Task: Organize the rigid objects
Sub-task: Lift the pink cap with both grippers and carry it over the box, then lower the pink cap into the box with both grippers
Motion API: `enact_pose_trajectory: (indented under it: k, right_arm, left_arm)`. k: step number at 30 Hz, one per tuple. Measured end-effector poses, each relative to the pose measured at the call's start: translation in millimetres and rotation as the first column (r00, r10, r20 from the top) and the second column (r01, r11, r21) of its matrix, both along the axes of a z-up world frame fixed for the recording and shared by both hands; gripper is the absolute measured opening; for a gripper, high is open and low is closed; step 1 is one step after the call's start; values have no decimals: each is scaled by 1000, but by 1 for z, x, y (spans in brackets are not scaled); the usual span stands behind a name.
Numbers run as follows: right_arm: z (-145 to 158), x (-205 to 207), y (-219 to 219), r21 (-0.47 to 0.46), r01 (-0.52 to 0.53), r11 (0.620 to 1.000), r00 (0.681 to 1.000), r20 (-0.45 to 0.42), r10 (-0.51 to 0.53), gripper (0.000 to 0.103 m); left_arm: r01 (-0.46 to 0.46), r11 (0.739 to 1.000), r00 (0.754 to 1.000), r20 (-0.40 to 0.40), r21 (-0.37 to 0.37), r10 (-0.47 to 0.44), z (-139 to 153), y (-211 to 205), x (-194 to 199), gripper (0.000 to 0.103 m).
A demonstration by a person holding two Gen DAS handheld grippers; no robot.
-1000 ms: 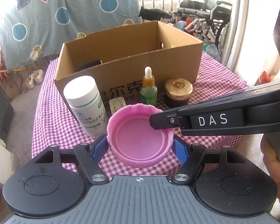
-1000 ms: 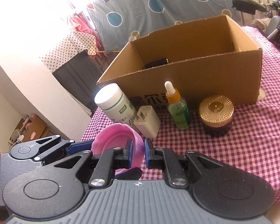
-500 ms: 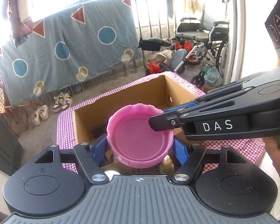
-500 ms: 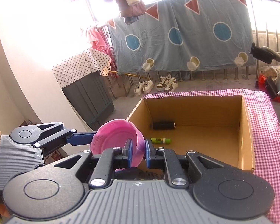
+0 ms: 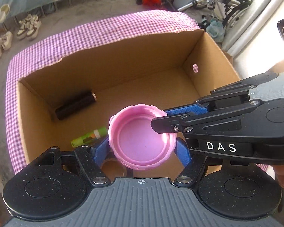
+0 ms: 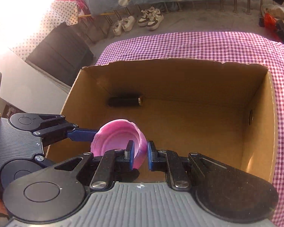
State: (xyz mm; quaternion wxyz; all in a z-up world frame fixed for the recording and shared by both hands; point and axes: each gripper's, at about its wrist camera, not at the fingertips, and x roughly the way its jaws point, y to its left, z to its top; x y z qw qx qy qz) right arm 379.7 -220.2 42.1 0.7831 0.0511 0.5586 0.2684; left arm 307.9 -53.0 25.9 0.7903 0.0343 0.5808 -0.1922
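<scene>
Hovering above the floor of the open brown cardboard box (image 5: 111, 70), the round pink plastic lid (image 5: 140, 140) is carried hollow side up by two tools at once. The left gripper (image 5: 141, 152) grasps the lid across its full width, its jaws pressed to opposite sides; the right gripper (image 6: 140, 154) has its jaws clenched on the lid's rim wall. A second ago the lid sat low in front of the box, over the tabletop; it has since been swung over the near wall. Release into the box is judged the next step. Deeper inside lie a black cylinder (image 5: 75, 106) and a green tube (image 5: 89, 136).
</scene>
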Motion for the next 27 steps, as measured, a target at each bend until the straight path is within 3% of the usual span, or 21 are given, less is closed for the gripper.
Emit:
enact_pose_trajectory:
  k: [4, 9, 17, 22, 27]
  right_arm:
    - [-29, 24, 3, -28, -3, 1000, 995, -97, 1, 15]
    - [-56, 42, 13, -65, -13, 998, 988, -157, 3, 14]
    - [-66, 62, 31, -43, 6, 999, 990, -139, -12, 14]
    - [-75, 67, 36, 32, 38, 999, 987, -157, -33, 17]
    - [-67, 68, 24, 100, 63, 993, 984, -171, -45, 21]
  left_arm:
    - [-5, 1000, 996, -94, 6, 6, -28, -1, 17, 73]
    - [-28, 1000, 984, -175, 14, 30, -55, 2, 33, 73]
    - [-85, 993, 990, -109, 83, 94, -61, 15, 37, 74]
    - [-166, 983, 978, -117, 74, 174, -57, 27, 30, 82]
    - [-178, 983, 980, -80, 52, 182, -40, 31, 16, 84]
